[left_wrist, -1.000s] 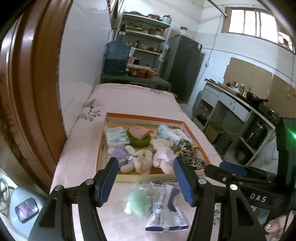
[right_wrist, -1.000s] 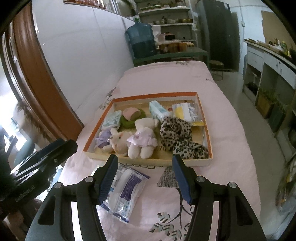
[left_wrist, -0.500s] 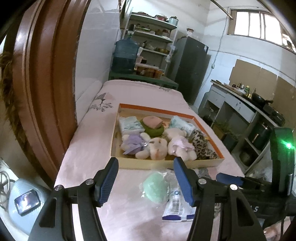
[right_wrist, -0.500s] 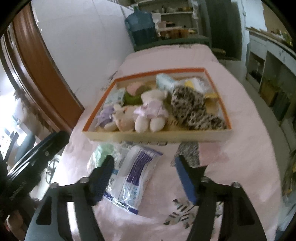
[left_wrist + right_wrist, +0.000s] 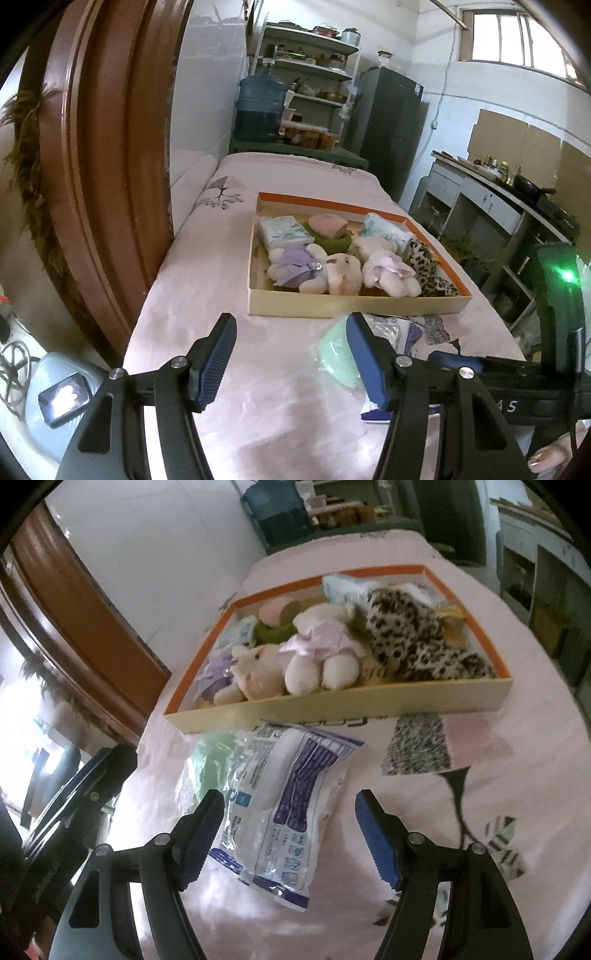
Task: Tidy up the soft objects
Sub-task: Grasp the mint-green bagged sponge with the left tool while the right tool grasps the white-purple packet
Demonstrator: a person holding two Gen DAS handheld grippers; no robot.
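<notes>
Pink cloth covers our table; the box already holds plush toys. Our right gripper, jaws wide and empty, hangs over the packet before the box, so next we judge it must close on it. Our left gripper hangs released beside it.

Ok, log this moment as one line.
left gripper: open, empty | right gripper: open over plastic packet | green pouch: beside packet | box: holds plush toys

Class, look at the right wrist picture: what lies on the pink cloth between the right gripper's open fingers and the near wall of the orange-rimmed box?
A white and purple plastic packet lies there, with a pale green bagged item beside it.
</notes>
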